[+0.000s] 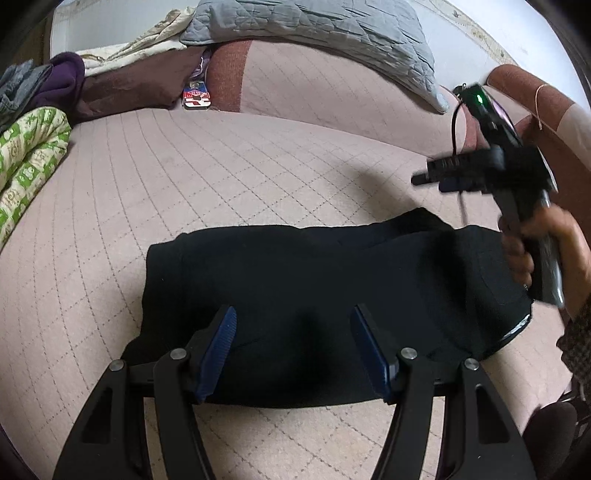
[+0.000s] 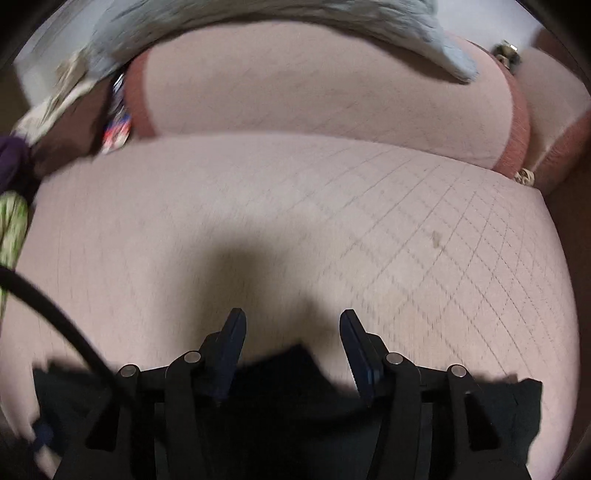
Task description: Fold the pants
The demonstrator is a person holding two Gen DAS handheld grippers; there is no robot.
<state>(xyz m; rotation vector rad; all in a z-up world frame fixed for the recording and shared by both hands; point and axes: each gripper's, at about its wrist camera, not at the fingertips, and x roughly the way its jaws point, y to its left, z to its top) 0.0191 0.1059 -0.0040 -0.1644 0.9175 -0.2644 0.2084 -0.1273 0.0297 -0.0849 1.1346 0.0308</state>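
Observation:
Black pants (image 1: pixel 314 295) lie folded into a compact rectangle on the pink quilted sofa seat (image 1: pixel 221 170). My left gripper (image 1: pixel 291 325) is open and empty, held just above the near edge of the pants. My right gripper (image 1: pixel 432 179) shows in the left wrist view, raised above the right end of the pants, held by a hand (image 1: pixel 524 254); its fingers look close together there. In the blurred right wrist view my right gripper (image 2: pixel 291 332) is open and empty, with the pants (image 2: pixel 288 413) under and behind its fingers.
A grey quilted pillow (image 1: pixel 332 33) leans on the sofa back (image 1: pixel 332 85). A green patterned cloth (image 1: pixel 29 155), a purple garment (image 1: pixel 62 81) and a cream cloth (image 1: pixel 147 40) lie at the left. A small printed packet (image 1: pixel 197 96) sits in the seat gap. A black cable (image 2: pixel 55 310) crosses the right view.

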